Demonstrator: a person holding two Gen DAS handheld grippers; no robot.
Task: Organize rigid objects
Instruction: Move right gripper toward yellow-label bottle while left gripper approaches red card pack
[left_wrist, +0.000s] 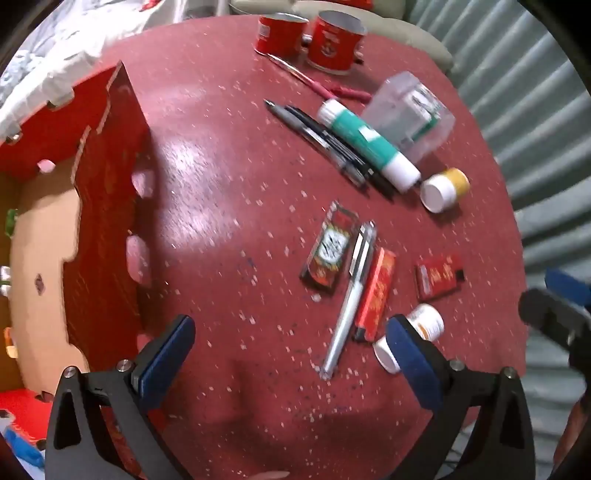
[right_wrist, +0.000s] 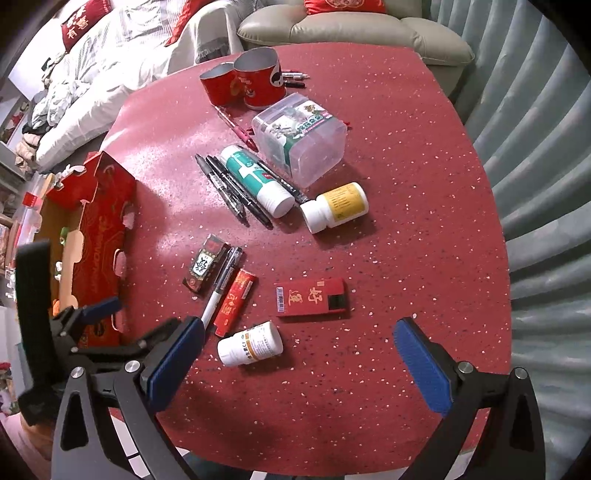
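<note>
Red packet (right_wrist: 311, 298) printed with gold "好運" lies flat on the speckled red surface (right_wrist: 406, 184), near a white pill bottle (right_wrist: 250, 343). Left claw (left_wrist: 291, 354) and right claw (right_wrist: 301, 365) both gape wide, holding nothing.

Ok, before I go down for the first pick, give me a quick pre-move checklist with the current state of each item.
1. Left gripper open and empty: ok, nothing between its pads.
2. Right gripper open and empty: ok, bare table between its pads.
3. Nearest target clear to grasp: ok, the small white bottle lies on its side, apart from the flat red box.
4. Silver pen free: not ok, it lies tight against the red stick-shaped box.
5. Red cardboard box open for drop-off: ok, top open, a few small items already inside.
6. Grippers clear of each other: cannot tell, they look close together.
</note>
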